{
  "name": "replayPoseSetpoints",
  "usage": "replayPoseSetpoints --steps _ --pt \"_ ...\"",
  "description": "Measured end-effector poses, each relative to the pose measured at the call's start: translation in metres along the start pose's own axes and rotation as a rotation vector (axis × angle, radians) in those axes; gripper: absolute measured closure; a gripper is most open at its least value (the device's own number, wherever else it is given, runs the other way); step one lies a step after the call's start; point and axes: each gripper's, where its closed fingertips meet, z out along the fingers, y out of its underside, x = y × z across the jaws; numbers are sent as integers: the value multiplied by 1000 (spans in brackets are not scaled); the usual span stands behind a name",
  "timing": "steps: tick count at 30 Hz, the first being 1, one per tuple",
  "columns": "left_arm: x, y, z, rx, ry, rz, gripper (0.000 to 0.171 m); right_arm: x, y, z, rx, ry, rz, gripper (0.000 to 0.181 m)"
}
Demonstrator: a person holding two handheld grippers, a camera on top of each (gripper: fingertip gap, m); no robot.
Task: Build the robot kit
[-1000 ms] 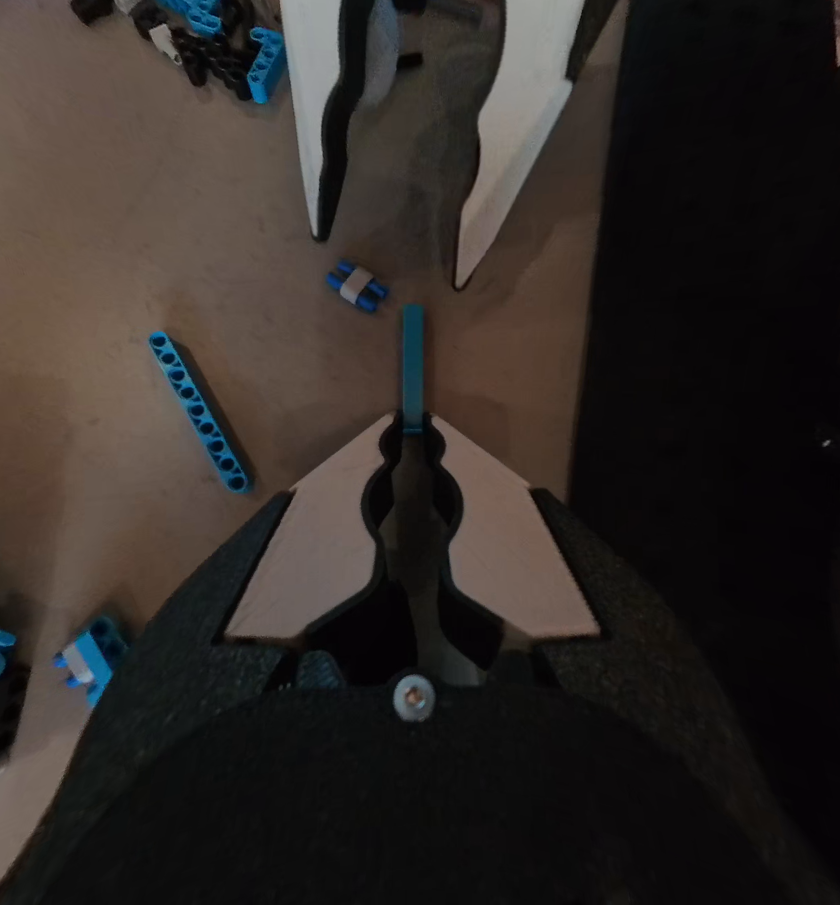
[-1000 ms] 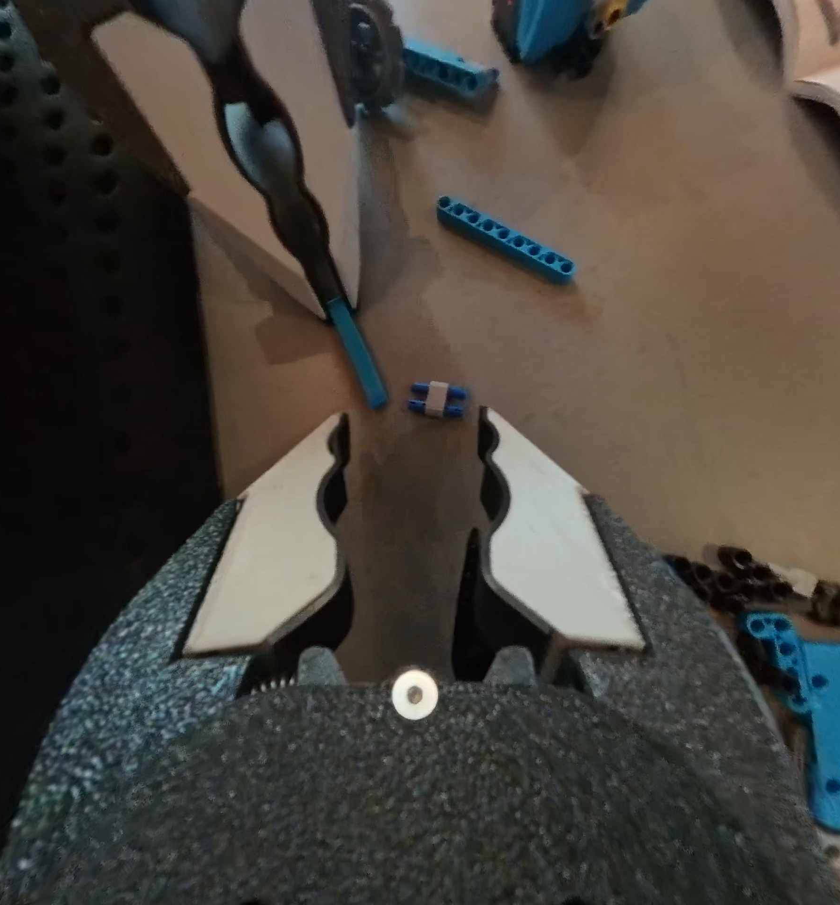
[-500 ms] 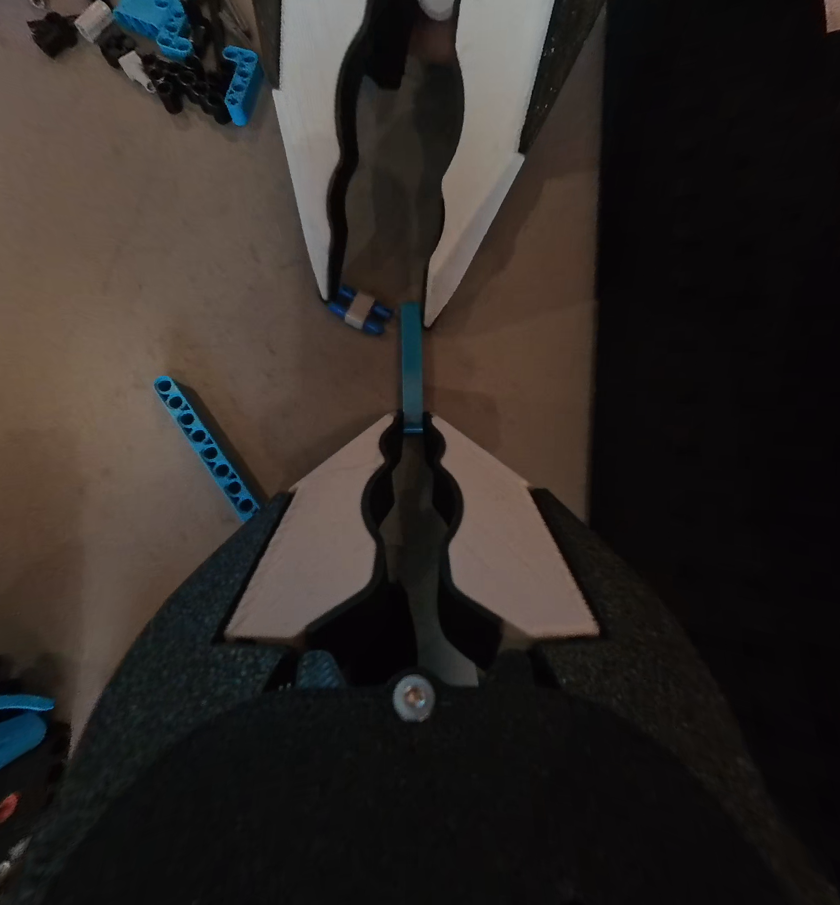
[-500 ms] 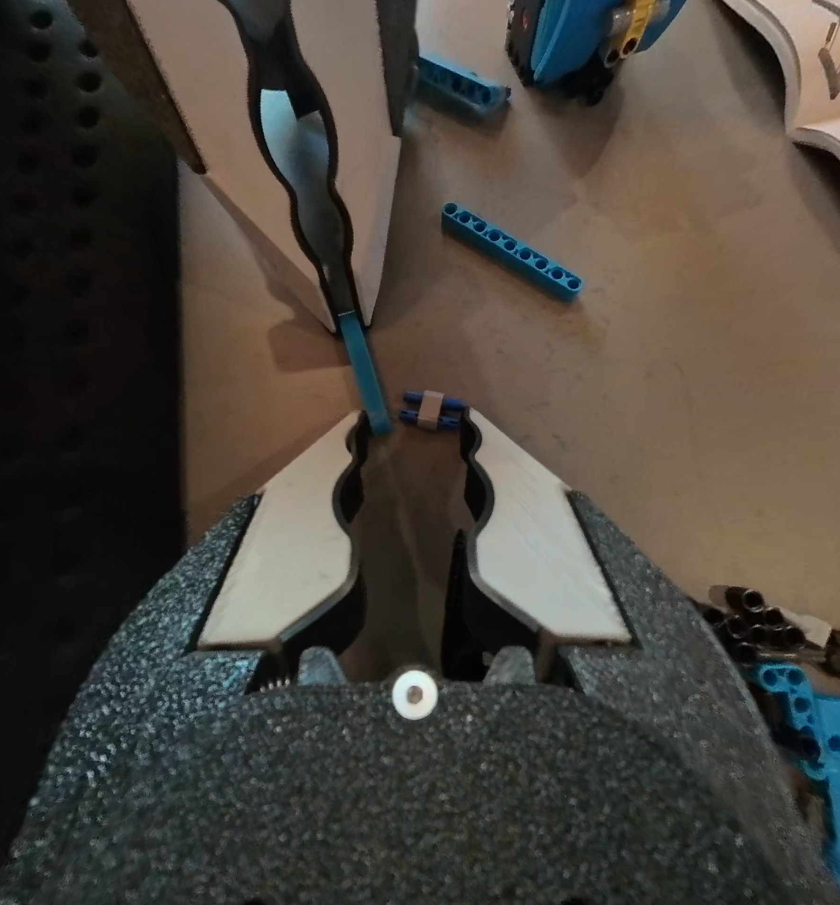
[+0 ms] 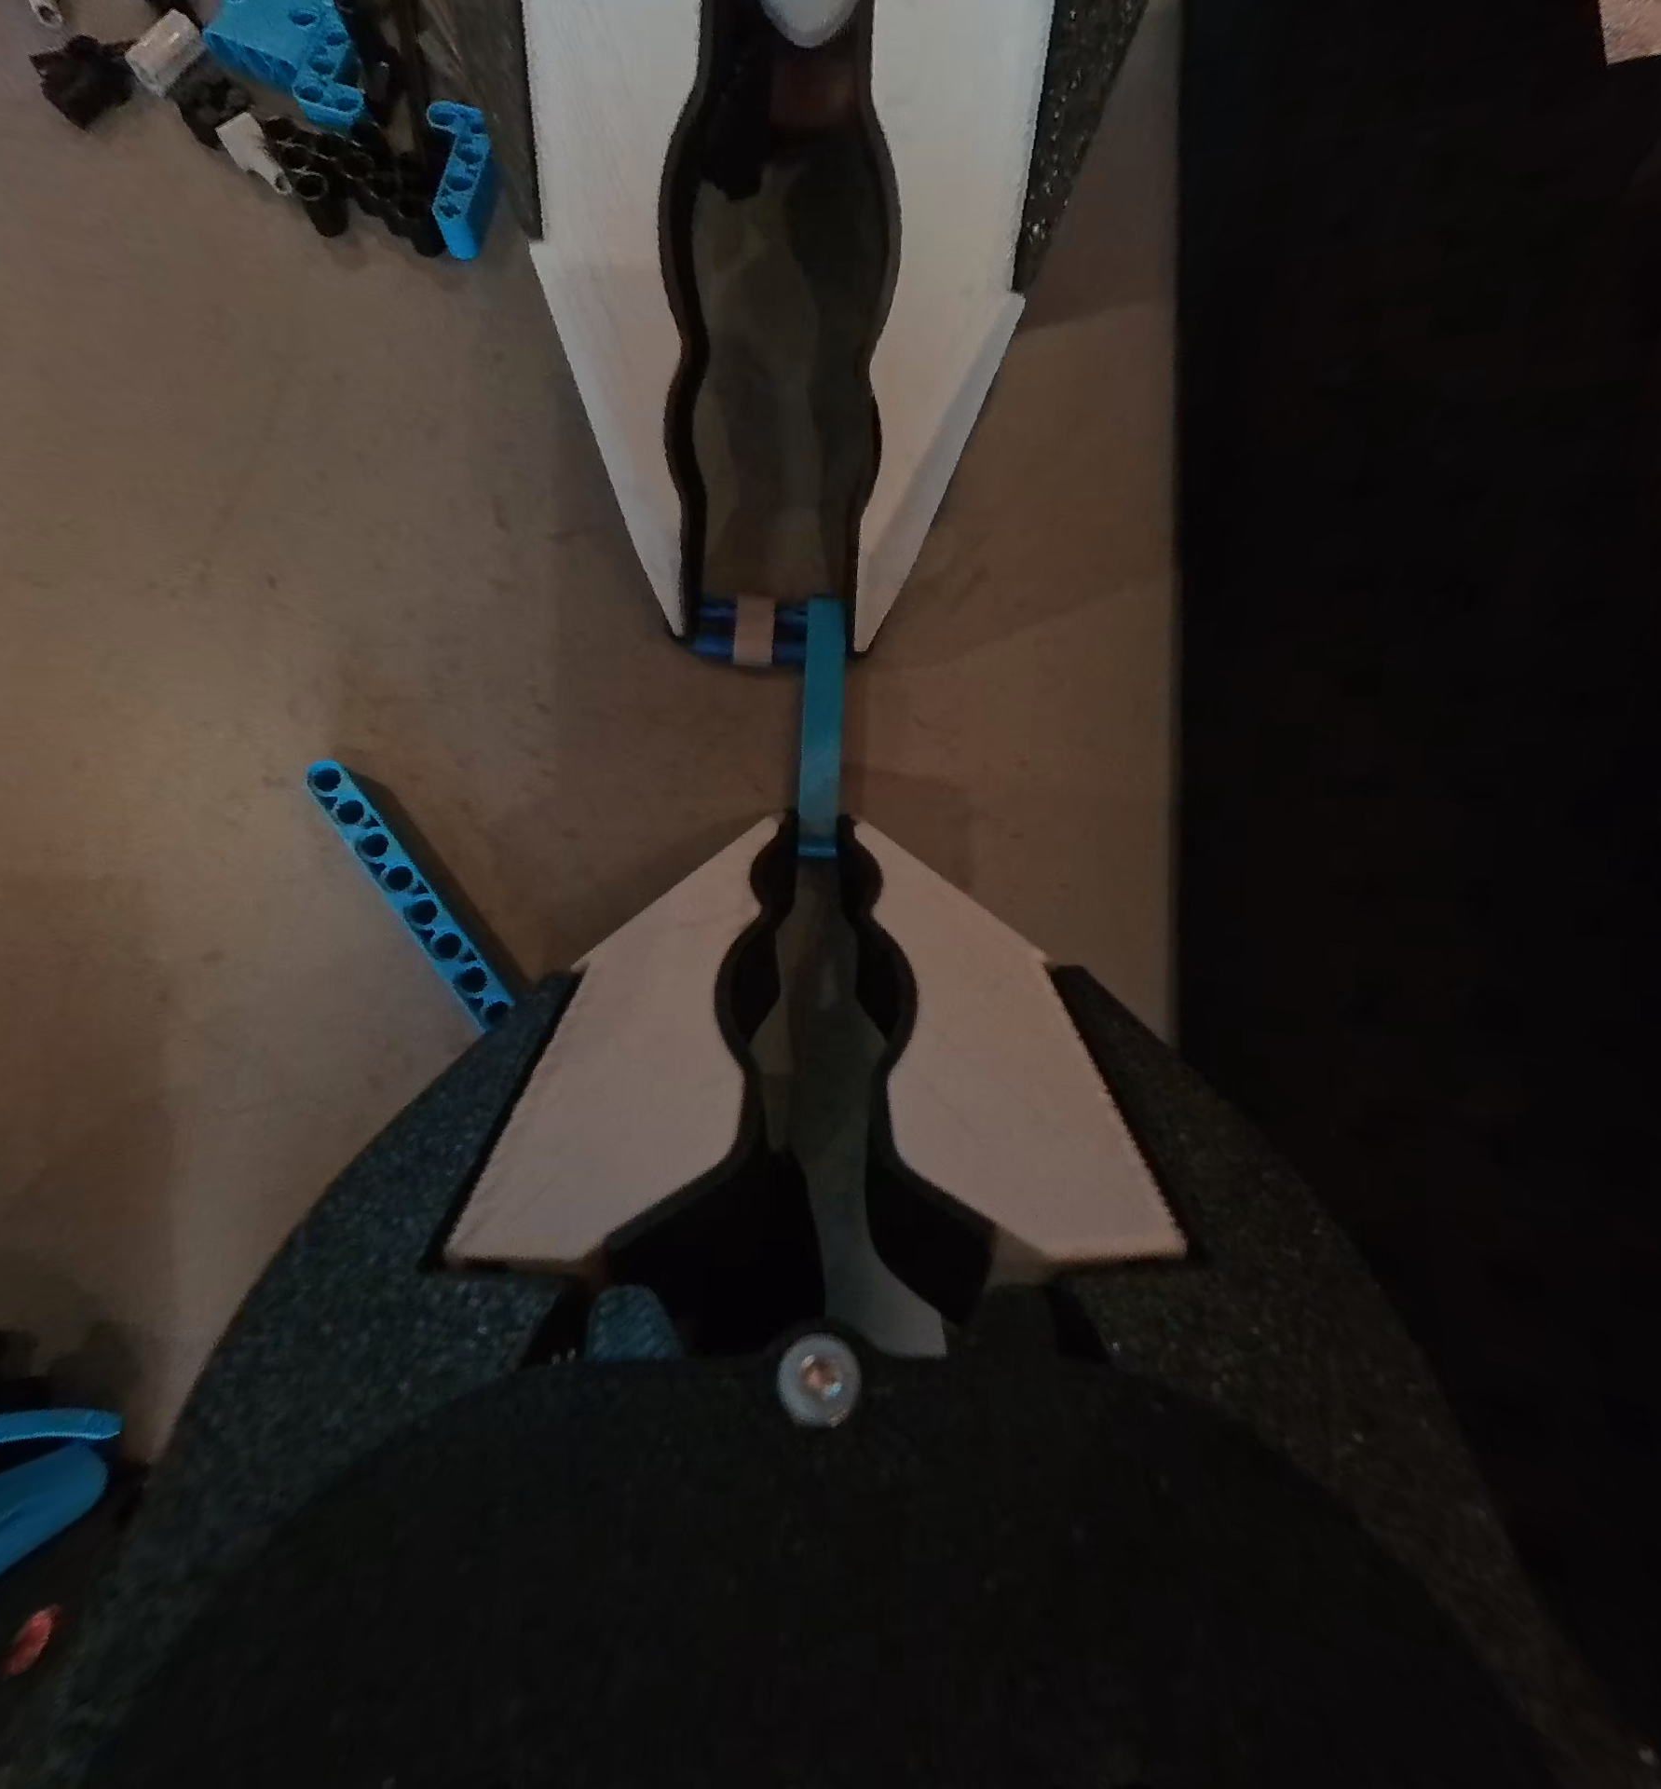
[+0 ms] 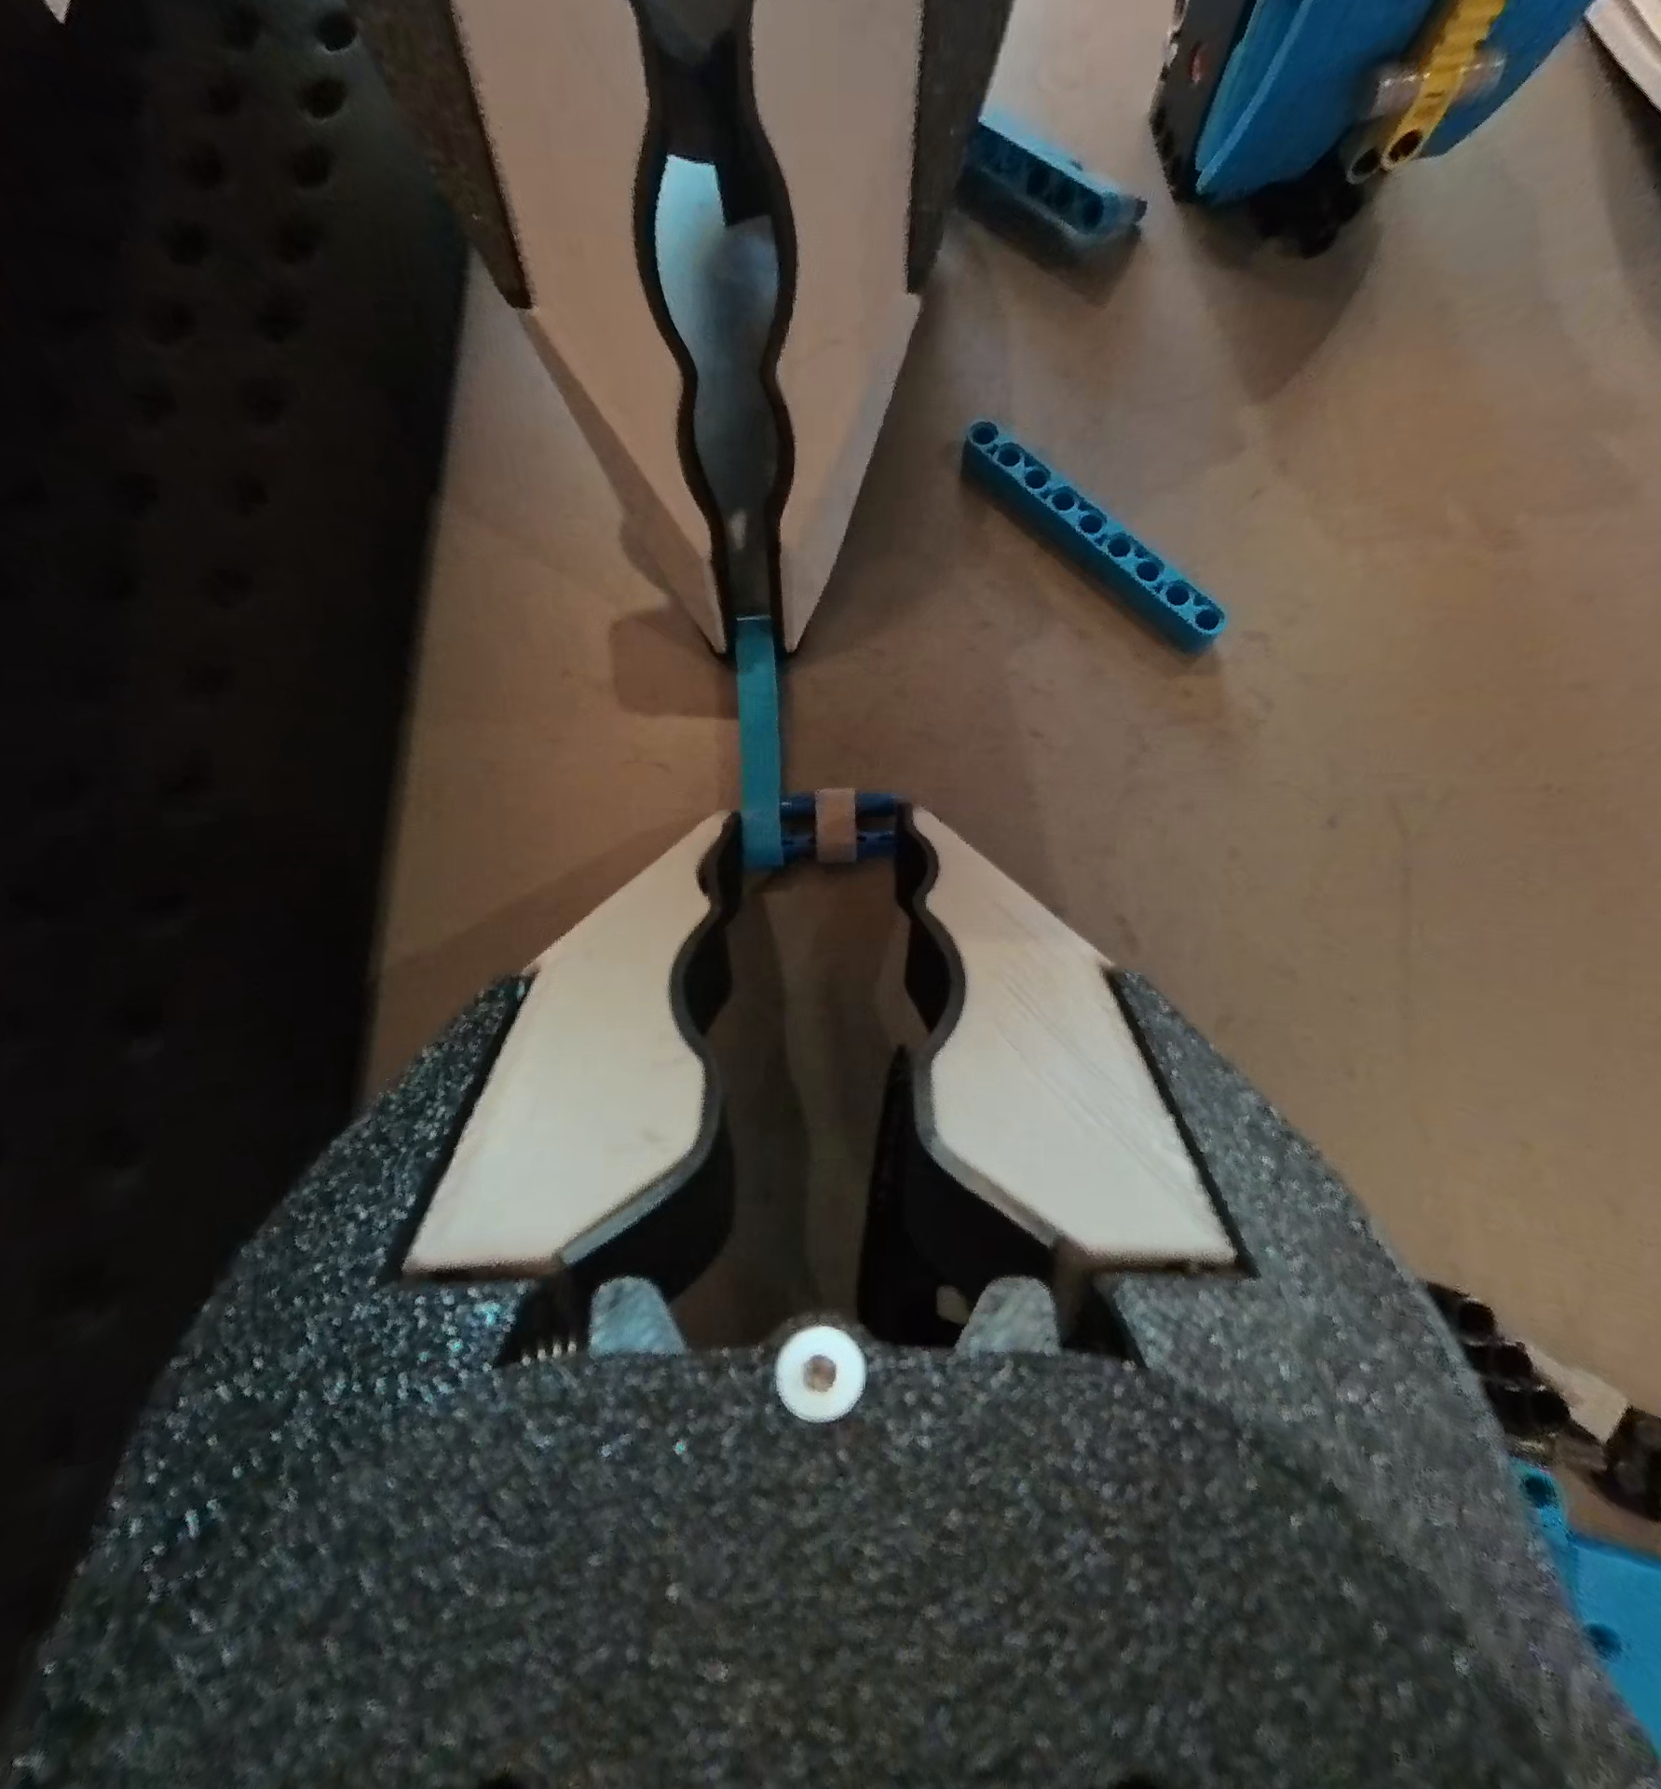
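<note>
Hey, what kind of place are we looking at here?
Probably a hobby or workshop table for building-toy assembly: a tan tabletop strewn with loose blue holed beams, a pile of black and blue connector pieces, and a part-built blue model.

Opposed wrist views, close, sharing tabletop point(image 5: 226, 484)

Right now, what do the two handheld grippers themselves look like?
Both match: the left gripper and right gripper each have a black speckled grainy body, two pale flat tapered fingers with wavy black inner edges, and a silver screw at the centre. No cables or sleeves show.
</note>
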Motion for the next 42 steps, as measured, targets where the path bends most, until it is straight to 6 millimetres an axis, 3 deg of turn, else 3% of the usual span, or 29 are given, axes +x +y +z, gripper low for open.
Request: replayPoseSetpoints --steps 4,11,17,24,42 --pt "-1 0 0 -10 -18 8 164 0 0 0 -17 -4 -1 149" --pt "-2 -1 0 44 -17 -177 164 -2 1 -1 -3 40 4 150" --pt "-3 -1 1 41 -54 -225 164 -2 2 -1 -5 60 44 150" --pt "-2 -1 1 45 -59 -158 164 2 0 -3 3 -6 124 145" --pt "-2 -1 2 -11 -51 -104 164 3 0 0 5 45 71 148"
